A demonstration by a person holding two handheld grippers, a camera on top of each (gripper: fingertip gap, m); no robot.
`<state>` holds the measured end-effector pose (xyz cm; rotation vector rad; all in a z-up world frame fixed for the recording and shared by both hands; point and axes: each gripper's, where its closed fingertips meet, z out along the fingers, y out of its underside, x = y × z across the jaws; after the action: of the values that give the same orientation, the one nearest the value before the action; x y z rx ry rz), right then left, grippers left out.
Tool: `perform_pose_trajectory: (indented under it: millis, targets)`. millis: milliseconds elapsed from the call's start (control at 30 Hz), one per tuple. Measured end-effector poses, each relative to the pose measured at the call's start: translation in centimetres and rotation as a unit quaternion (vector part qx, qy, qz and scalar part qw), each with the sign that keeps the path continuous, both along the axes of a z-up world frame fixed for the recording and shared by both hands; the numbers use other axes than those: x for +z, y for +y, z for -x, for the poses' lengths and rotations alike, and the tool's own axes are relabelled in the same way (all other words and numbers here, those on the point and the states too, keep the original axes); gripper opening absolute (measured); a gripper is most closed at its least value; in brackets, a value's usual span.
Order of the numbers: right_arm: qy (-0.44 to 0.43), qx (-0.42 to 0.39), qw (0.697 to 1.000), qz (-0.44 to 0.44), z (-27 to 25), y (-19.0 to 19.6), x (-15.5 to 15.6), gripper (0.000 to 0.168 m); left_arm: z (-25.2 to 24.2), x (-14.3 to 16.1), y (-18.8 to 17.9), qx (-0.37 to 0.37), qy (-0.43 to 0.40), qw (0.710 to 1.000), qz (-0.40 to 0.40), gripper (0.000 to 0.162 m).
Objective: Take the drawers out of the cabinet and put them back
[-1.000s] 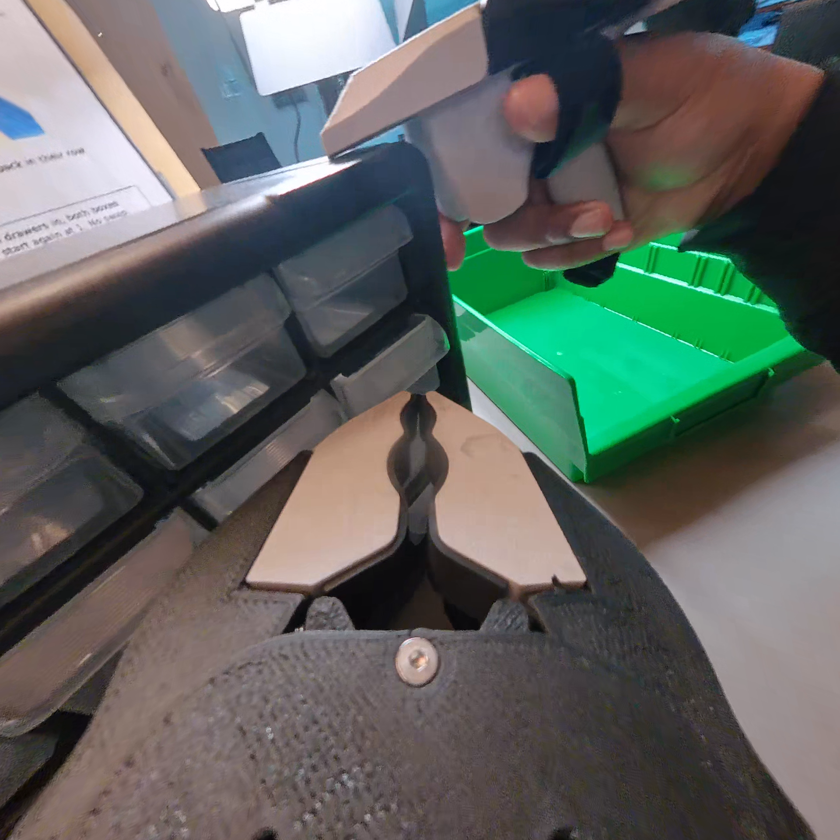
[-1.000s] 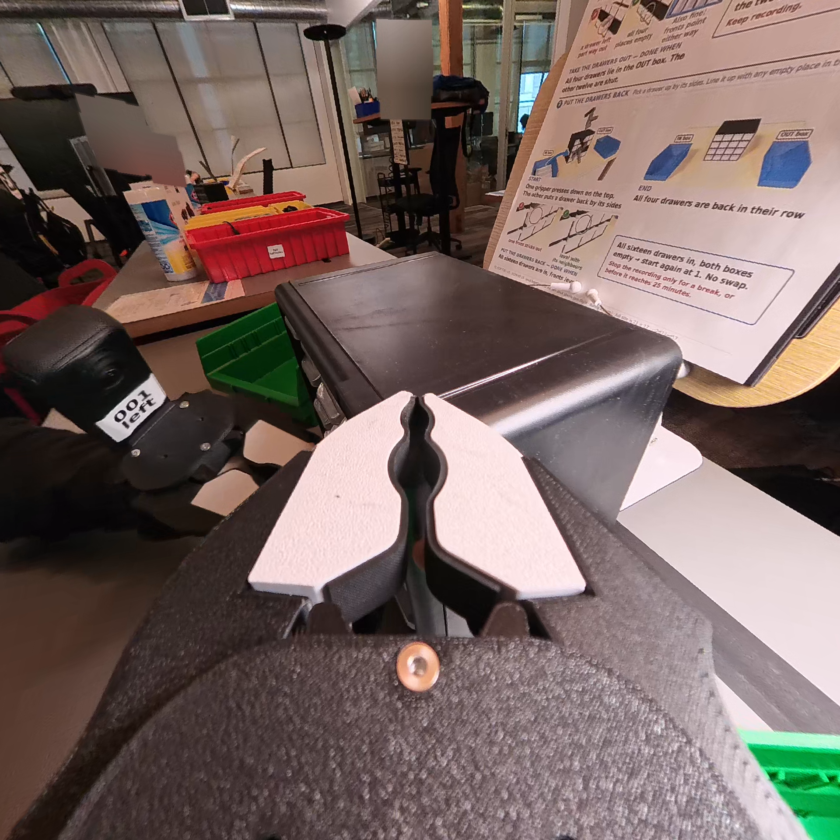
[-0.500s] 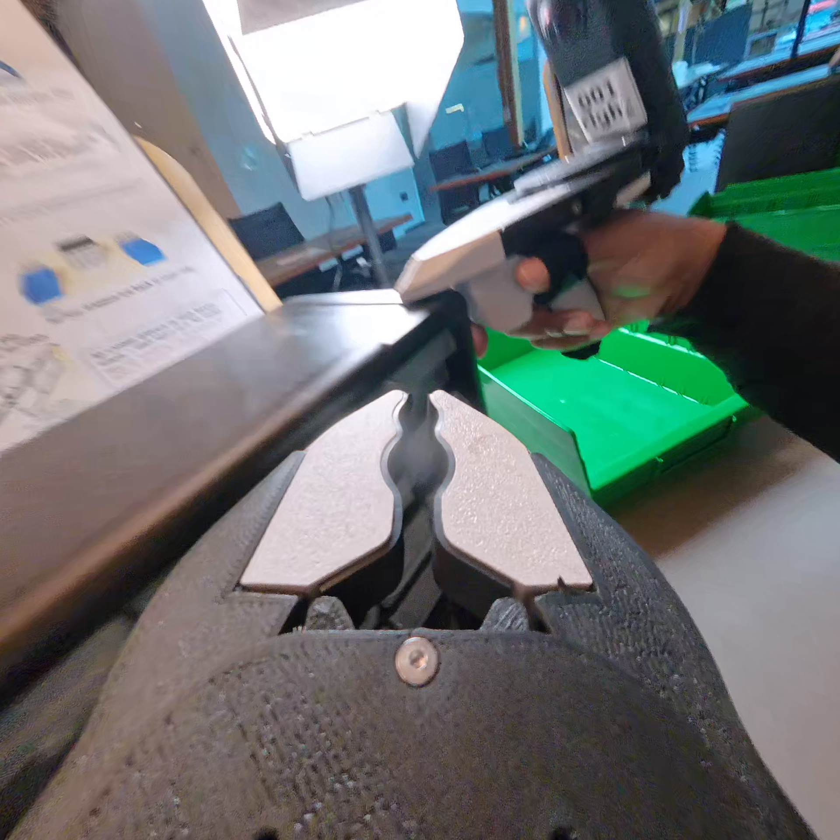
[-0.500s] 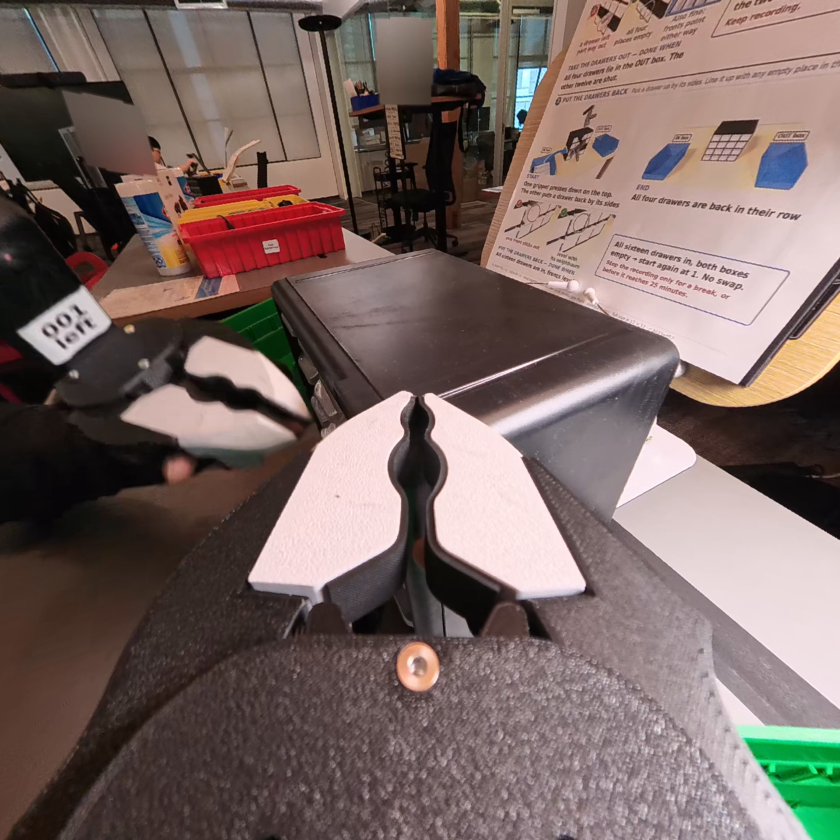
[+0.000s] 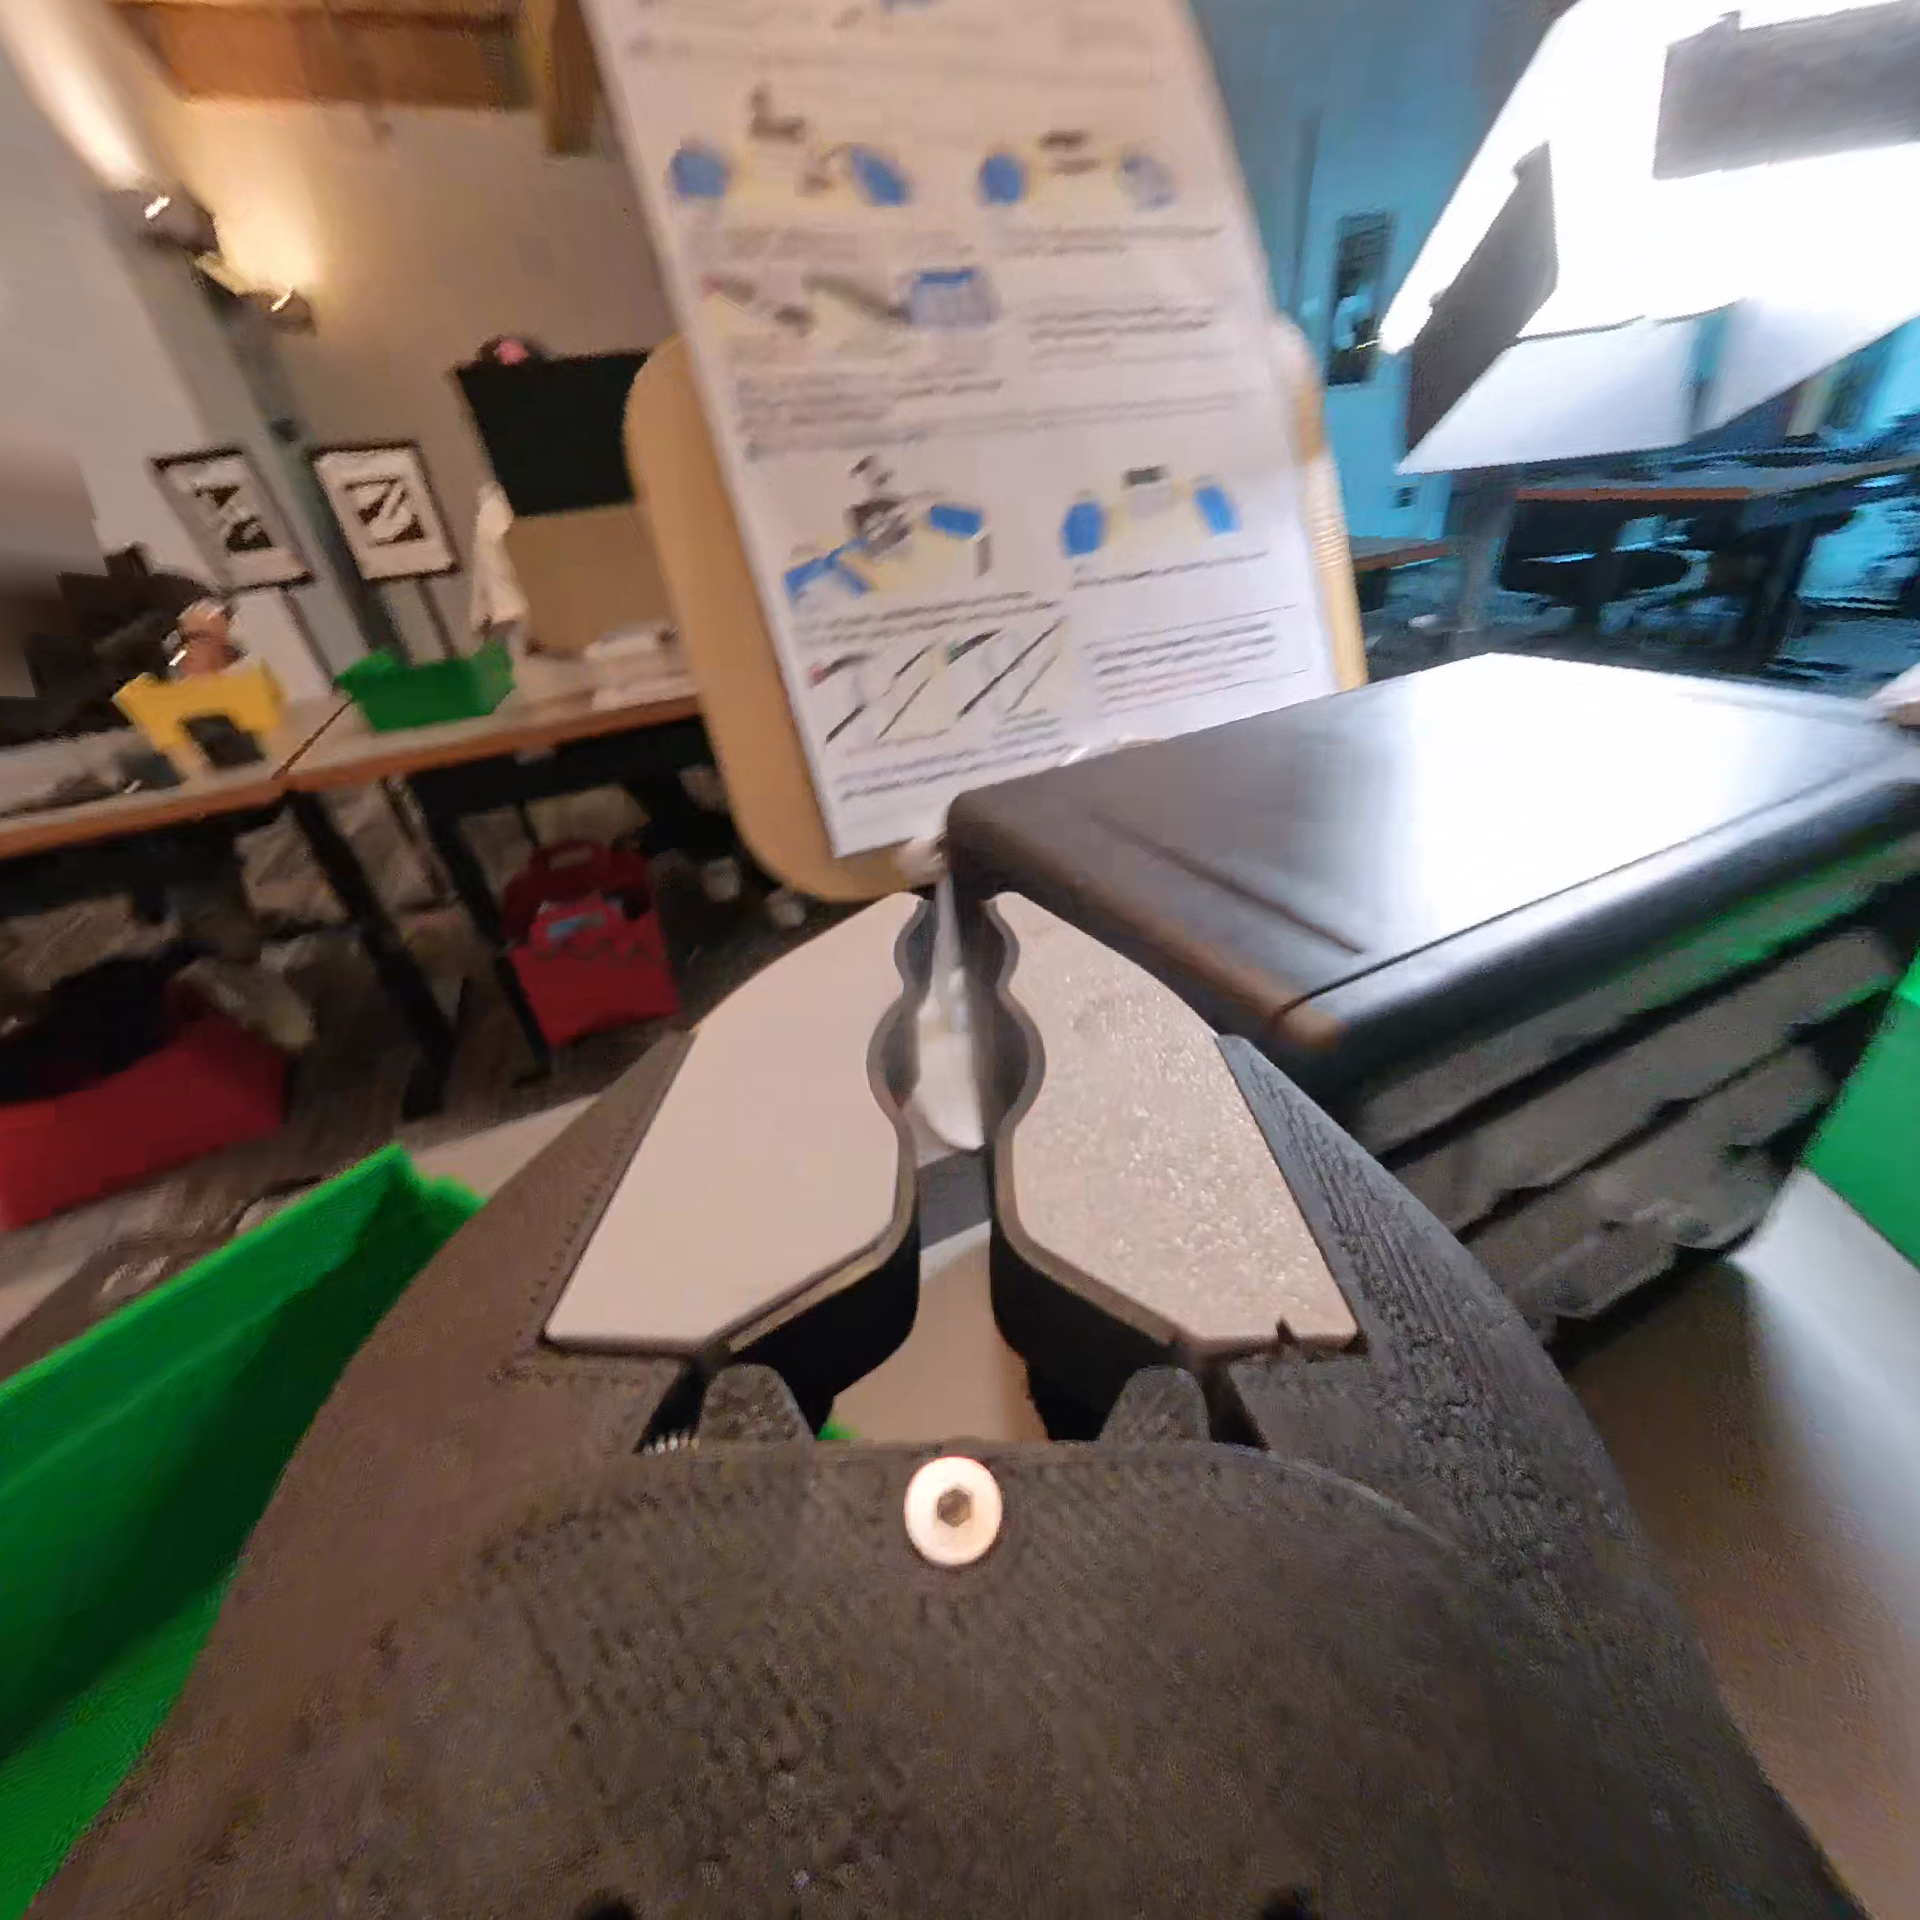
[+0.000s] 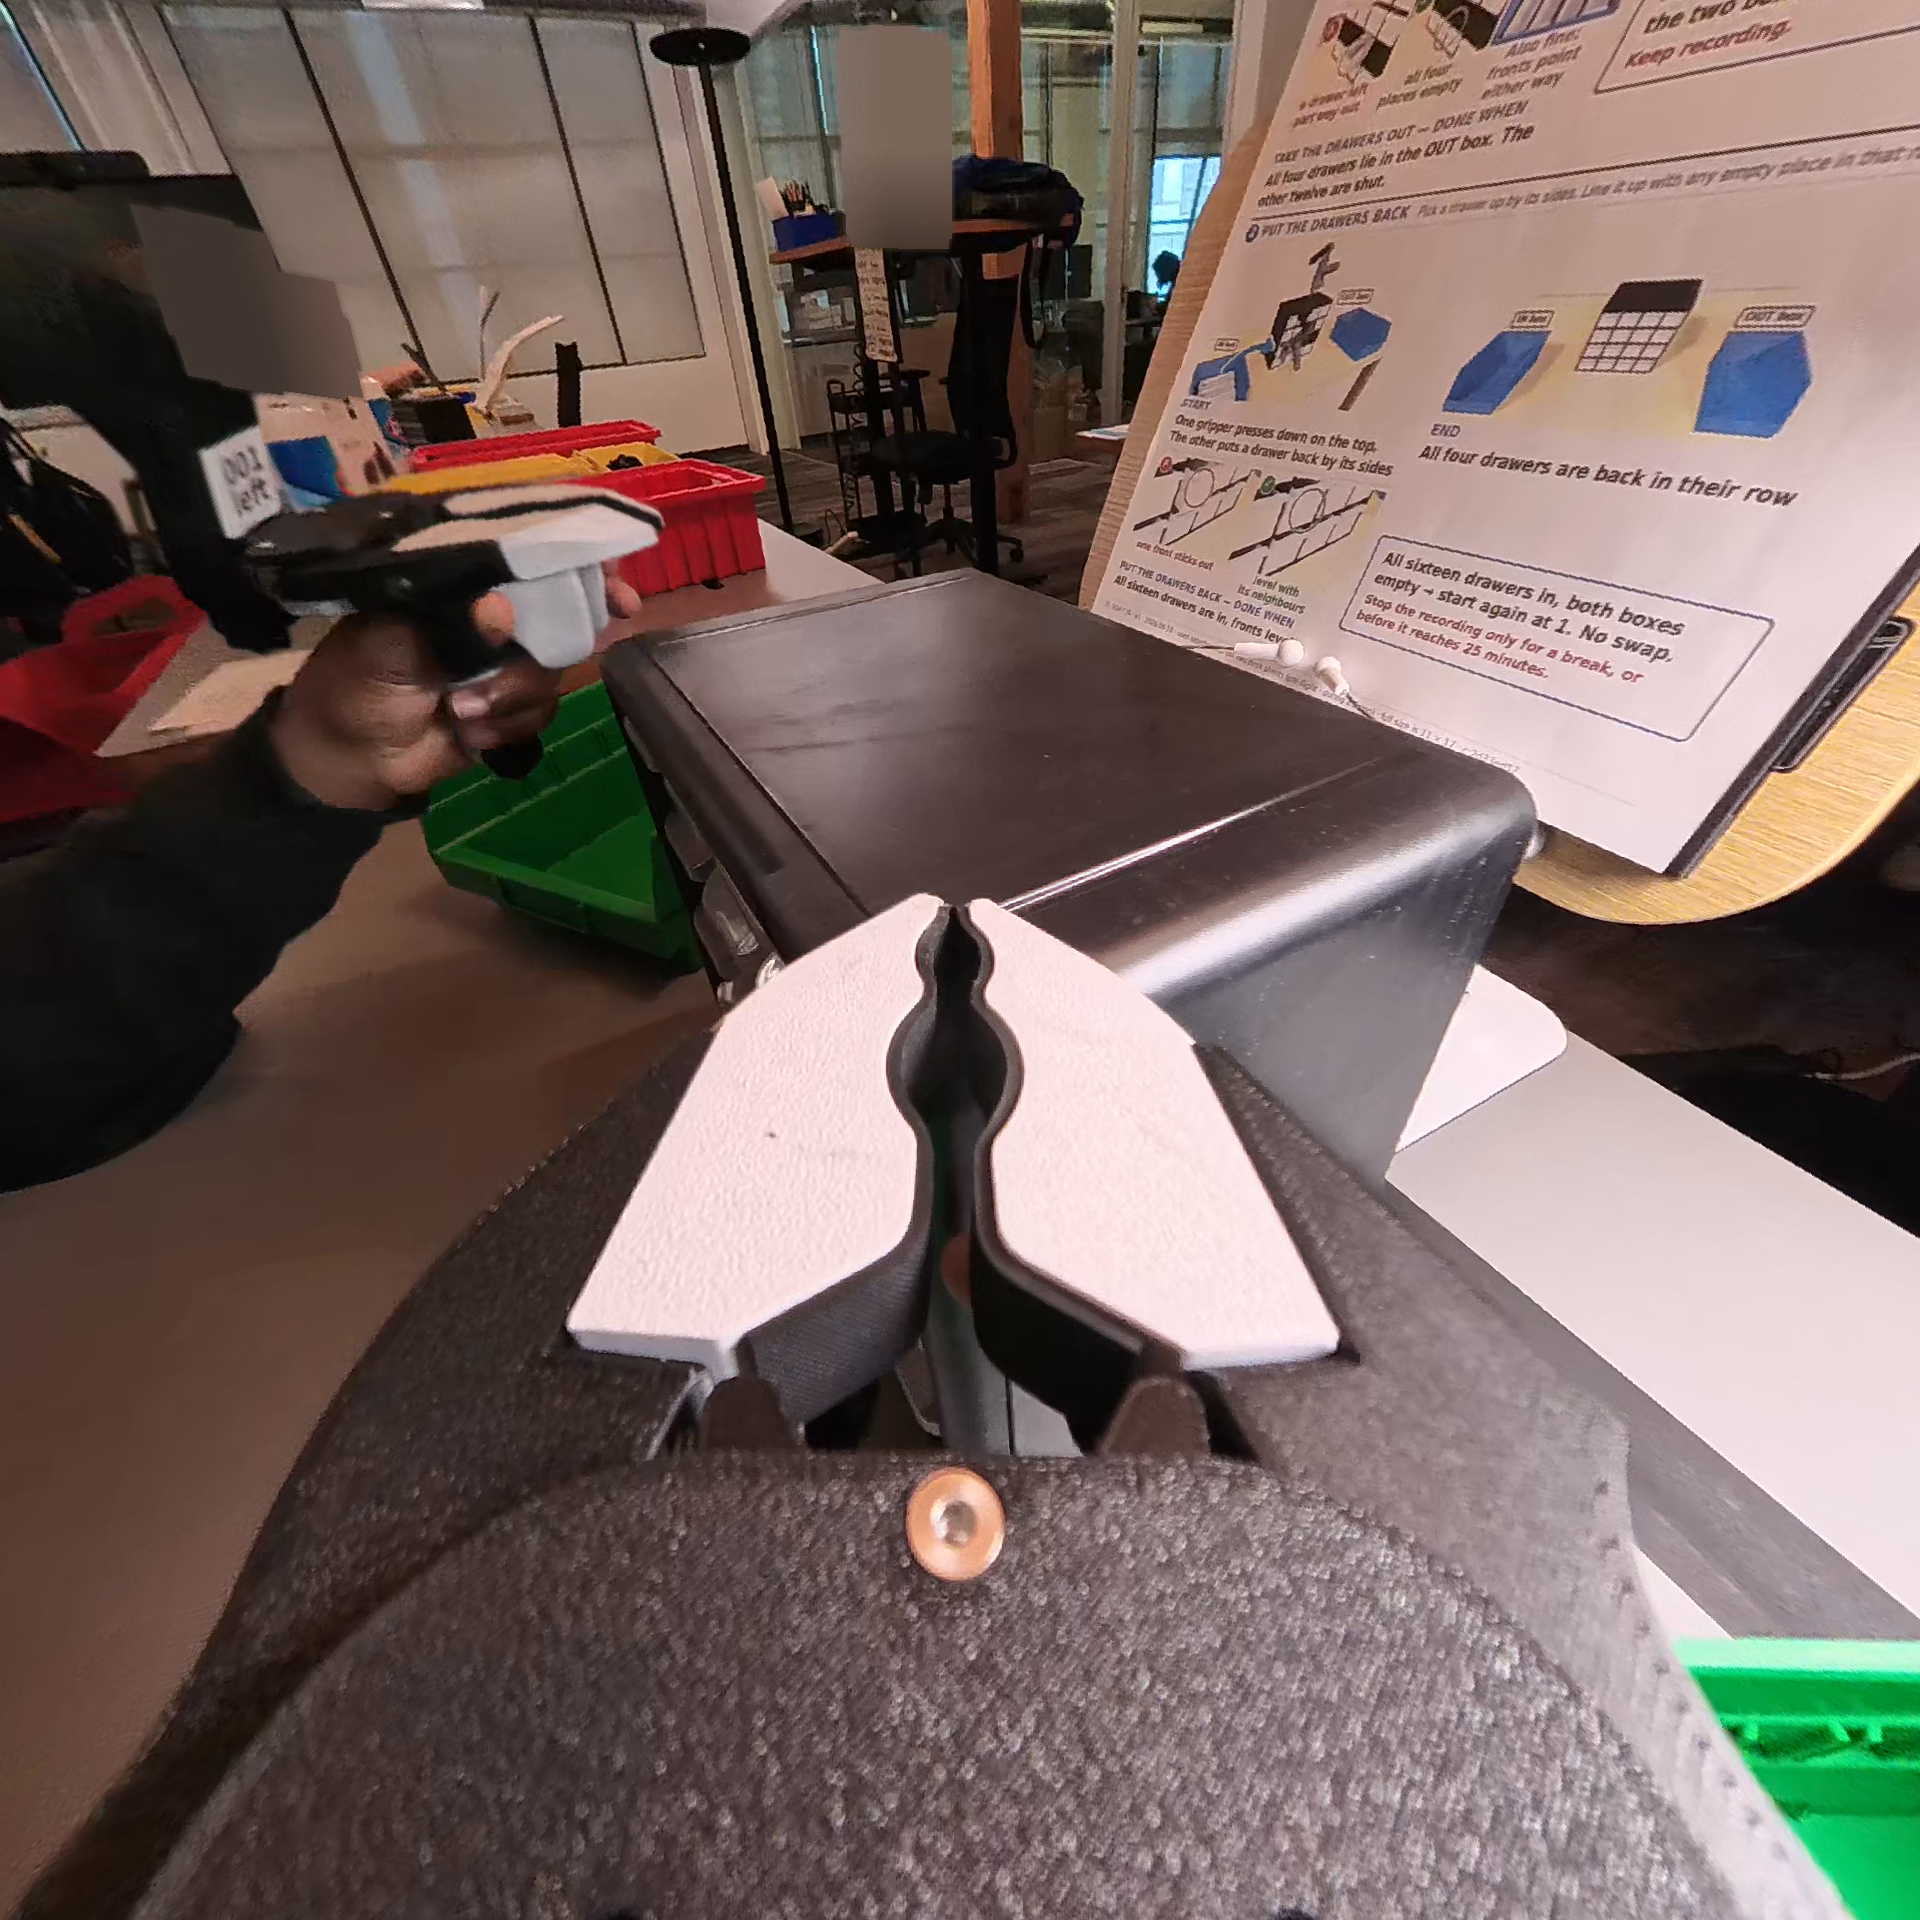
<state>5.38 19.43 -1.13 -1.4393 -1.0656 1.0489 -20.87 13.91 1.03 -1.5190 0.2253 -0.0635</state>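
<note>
The black drawer cabinet (image 6: 997, 727) stands on the table, and its top also shows in the left wrist view (image 5: 1455, 831). Its clear drawers show only edge-on at the front (image 6: 717, 914); the front is blurred in the left wrist view. My right gripper (image 6: 954, 914) is shut and empty, with its tips at the near right corner of the cabinet top. My left gripper (image 5: 956, 914) is shut and empty. In the right wrist view the left gripper (image 6: 582, 530) is held in a hand in the air, off the cabinet's left front corner and above its top.
A green bin (image 6: 561, 852) sits left of the cabinet, also in the left wrist view (image 5: 156, 1403). Another green bin (image 6: 1829, 1766) is at the right. An instruction poster on a board (image 6: 1507, 416) stands behind the cabinet. Red bins (image 6: 644, 499) sit on a far table.
My left gripper rose from the drawer fronts to above the cabinet's top and swung left, toward the poster. My right gripper stayed at the cabinet's corner.
</note>
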Motion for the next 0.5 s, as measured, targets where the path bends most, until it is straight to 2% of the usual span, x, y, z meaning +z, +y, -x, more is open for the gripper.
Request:
perform_pose_trajectory:
  millis: [33, 133, 233, 500]
  targets:
    - [-0.001, -0.003, 1.0, -0.002, 0.0, 0.0, 0.0, 0.0, 1.3, -1.1, 0.5, 0.021, -0.006, 1.0, 0.01, 0.008]
    - [0.0, -0.013, 1.0, -0.007, 0.1, 0.2, 0.0, 0.0, 3.9, -4.4, 1.9, 0.078, 0.003, 0.996, 0.042, 0.008]
    - [0.001, -0.018, 1.0, -0.008, 0.1, 0.2, 0.0, 0.0, 4.8, -6.6, 2.7, 0.097, 0.013, 0.993, 0.063, 0.009]
    - [-0.013, -0.051, 0.998, -0.027, 0.1, 0.3, 0.0, 0.0, 5.1, -7.9, 3.5, 0.104, 0.027, 0.992, 0.072, 0.01]
